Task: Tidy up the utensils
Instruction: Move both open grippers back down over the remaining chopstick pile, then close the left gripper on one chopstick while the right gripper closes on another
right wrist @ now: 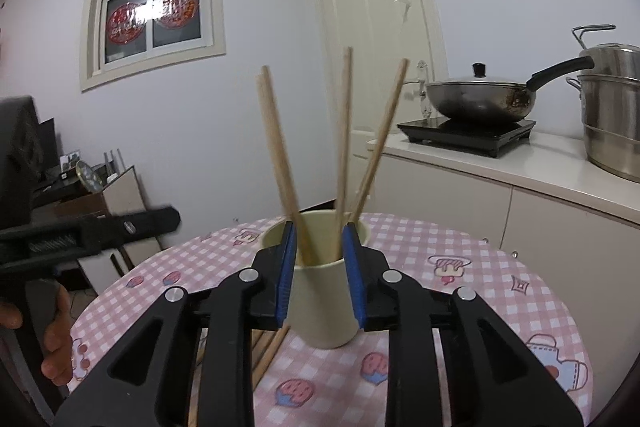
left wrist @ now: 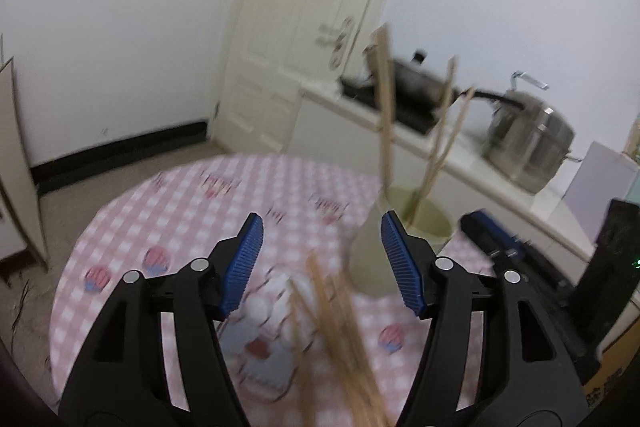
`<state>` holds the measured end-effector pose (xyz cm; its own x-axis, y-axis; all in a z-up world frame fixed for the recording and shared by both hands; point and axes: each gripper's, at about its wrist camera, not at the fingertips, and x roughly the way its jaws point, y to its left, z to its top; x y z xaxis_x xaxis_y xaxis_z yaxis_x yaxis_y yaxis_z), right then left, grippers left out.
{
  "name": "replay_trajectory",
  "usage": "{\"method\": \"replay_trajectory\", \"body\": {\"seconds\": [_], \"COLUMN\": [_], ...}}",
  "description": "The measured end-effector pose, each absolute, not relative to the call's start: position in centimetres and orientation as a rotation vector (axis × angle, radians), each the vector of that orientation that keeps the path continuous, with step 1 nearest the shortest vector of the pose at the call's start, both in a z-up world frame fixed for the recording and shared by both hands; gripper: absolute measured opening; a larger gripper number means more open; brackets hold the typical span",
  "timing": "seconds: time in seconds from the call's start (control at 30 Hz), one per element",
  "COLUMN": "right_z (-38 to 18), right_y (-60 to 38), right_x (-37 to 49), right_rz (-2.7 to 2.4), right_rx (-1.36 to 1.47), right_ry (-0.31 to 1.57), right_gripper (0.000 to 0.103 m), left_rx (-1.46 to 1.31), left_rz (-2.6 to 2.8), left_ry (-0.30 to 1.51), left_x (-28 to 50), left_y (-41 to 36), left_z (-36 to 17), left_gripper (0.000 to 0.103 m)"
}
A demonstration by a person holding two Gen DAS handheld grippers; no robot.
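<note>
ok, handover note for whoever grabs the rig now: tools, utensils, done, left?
Left tool: open, empty, above the loose chopsticks on the table.
Right tool: open, straddling the cream cup; pads look just clear of its wall, nothing gripped.
Done: four chopsticks standing in the cup.
Left: pick up the loose ones beside the cup and add them; how many remain is blurred.

**Free room and obstacles on the round table**

The far half of the checked tablecloth is left bare. The right side is blocked by the cup with chopsticks fanned above its rim. The near centre is crossed by loose chopsticks lying beside the cup.
</note>
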<state>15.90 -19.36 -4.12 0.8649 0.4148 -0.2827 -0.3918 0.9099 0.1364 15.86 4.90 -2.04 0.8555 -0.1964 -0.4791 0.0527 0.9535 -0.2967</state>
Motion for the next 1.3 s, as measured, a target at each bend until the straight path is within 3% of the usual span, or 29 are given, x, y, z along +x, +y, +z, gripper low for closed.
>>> {"method": "replay_trajectory", "body": {"seconds": [0.27,0.7,1.17,1.3], "right_z": [-4.6,-5.8,-7.7,-7.8], "right_y": [-17.2,-14.4,-12.6,-12.1], "right_x": [14.7,13.6,13.8,14.5], "right_rz": [0.476,0.519,0.521,0.539], "right_rx": [0.027,-0.086,-0.155,-0.153], "right_ry": [0.377,0.565,0.778,0.829], "right_gripper": [0.022,0.022,0.022,0.022], "left_rx": [-0.179,-0.077,-0.007,0.002], "left_rz": [-0.115,-0.164,-0.136,-0.124], "left_ry": [0.745,0.938,0.965,0.961], "left_x": [15.4,14.7,14.4,14.7], "left_y": [5.3,3.4,2.7,2.7], "left_z": [-5.7,-9.5,-9.9,-9.9], "left_gripper": [0.063,0.063,0.06,0.052]}}
